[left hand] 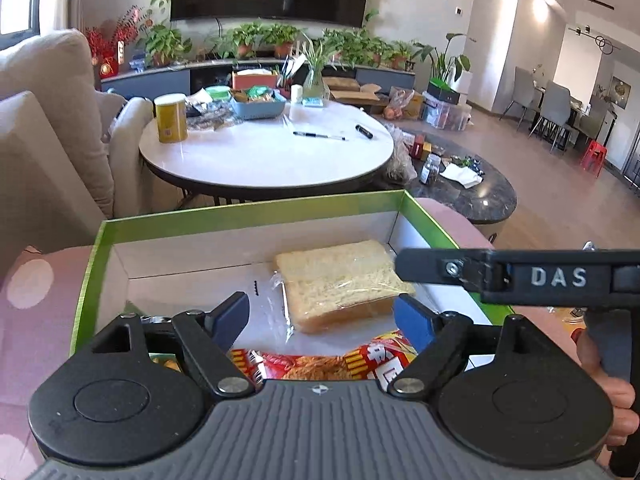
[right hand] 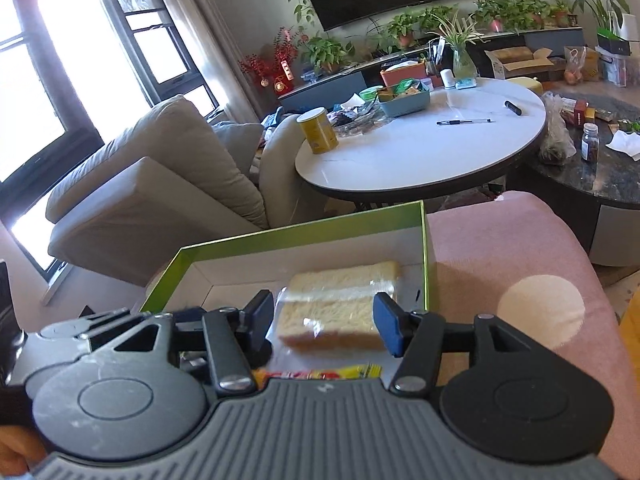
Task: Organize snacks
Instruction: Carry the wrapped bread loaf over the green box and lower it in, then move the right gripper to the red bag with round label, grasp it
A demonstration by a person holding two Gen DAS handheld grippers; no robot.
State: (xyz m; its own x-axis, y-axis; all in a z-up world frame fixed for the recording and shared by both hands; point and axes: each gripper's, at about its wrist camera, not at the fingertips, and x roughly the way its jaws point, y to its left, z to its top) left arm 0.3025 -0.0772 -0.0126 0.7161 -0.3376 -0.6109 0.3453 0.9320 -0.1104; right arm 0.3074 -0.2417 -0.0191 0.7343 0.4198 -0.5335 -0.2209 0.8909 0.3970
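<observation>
Two claws hang over one green-rimmed box [left hand: 256, 216], which sits on a pink cushioned surface [right hand: 520, 248] rather than on the white round worktop [left hand: 264, 152] at twelve o'clock beyond it; the left claw [left hand: 326, 314] has its blue pads apart with nothing pressed between them, and the right claw [right hand: 324, 322] likewise stands parted and empty, its pads flanking the view of the bread without touching it. Inside the box, a wrapped bread slice [left hand: 344, 284] lies flat toward the one o'clock corner in the left wrist view; a red snack packet [left hand: 320, 364] lies at six o'clock of it, right under the left claw; a yellow-edged packet [right hand: 320, 372] shows at six o'clock in the right wrist view, possibly the same one, though that cannot be told.

Risks, as a judgement: the loose clear wrap around the bread could snag on a pad and drag the slice askew; a firm squeeze would likely crush the soft bread; the soft cushion may let the box tip or slide if either claw pushes down on its rim; the two claws sit close and could knock together.
</observation>
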